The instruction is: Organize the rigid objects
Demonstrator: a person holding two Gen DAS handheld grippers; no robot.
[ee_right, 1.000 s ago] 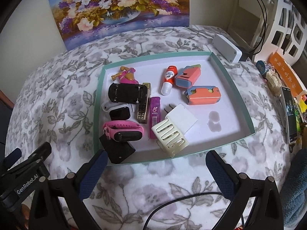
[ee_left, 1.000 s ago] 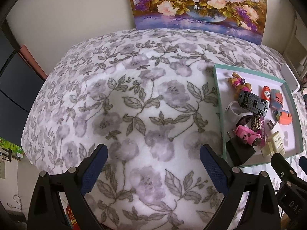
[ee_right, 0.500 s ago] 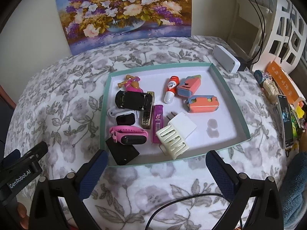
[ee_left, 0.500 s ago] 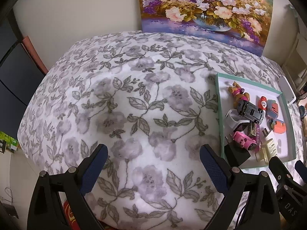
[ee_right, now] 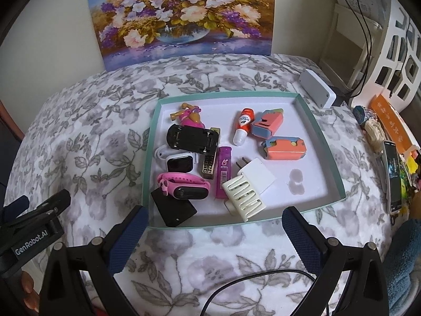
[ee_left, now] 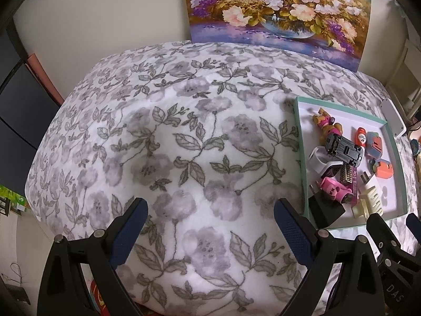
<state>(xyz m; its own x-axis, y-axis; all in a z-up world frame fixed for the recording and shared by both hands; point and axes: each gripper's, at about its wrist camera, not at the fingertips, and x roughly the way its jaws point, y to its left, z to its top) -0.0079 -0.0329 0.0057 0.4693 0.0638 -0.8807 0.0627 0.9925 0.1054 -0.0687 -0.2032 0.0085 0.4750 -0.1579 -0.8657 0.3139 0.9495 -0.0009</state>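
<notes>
On the bed, my tray [ee_right: 326, 155] holds all the small stuff together; both hand-held grippers, left [ee_left: 210, 226] and right [ee_right: 214, 234], hang released, empty.

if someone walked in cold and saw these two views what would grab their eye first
Probably the shallow teal-rimmed white tray on the grey floral blanket, crowded with small things: a pink fitness band near its front left corner, a black toy car lying upside down behind it, and two coral-and-blue cases to the right. Behind stands a bright flower painting against the wall.
</notes>
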